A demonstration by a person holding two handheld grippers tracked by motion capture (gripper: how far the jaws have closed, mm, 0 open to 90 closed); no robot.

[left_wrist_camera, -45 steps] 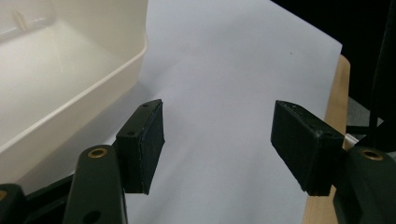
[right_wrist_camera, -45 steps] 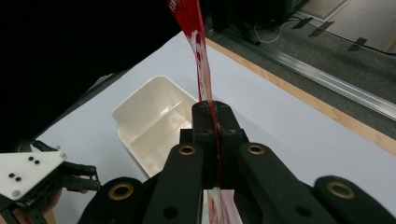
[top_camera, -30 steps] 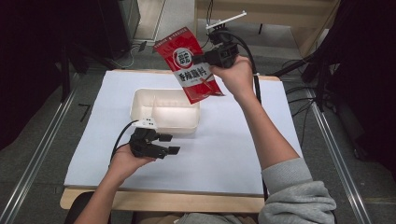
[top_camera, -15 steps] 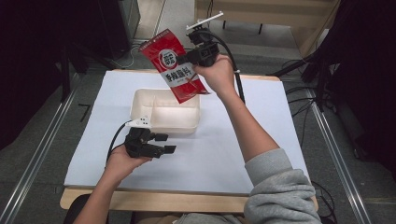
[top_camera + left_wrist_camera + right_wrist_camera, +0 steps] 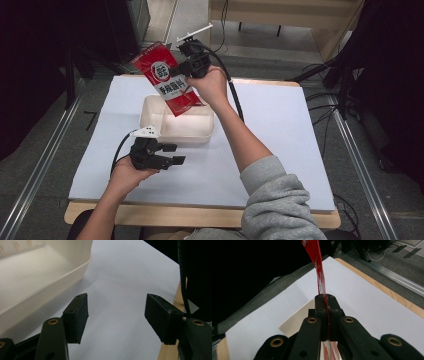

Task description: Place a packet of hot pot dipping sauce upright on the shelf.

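A red snack packet (image 5: 167,79) with white print hangs tilted above the far part of the cream plastic tub (image 5: 200,132). My right gripper (image 5: 184,70) is shut on the packet's edge; in the right gripper view the packet (image 5: 318,267) runs edge-on between the closed jaws of that gripper (image 5: 325,298). My left gripper (image 5: 174,153) rests low over the white table sheet just in front of the tub, open, with nothing between its jaws. In the left gripper view the open gripper (image 5: 116,312) frames bare white sheet, with the tub's wall (image 5: 47,287) at the left.
The white sheet (image 5: 280,140) covers most of the wooden table (image 5: 210,216). Metal rails (image 5: 40,150) run along both sides on the floor. A black cable (image 5: 234,95) trails from the right gripper across the sheet.
The right hand has carried the packet to the left and a little lower, from beyond the tub's right end to over its far middle. The left gripper has stayed put.
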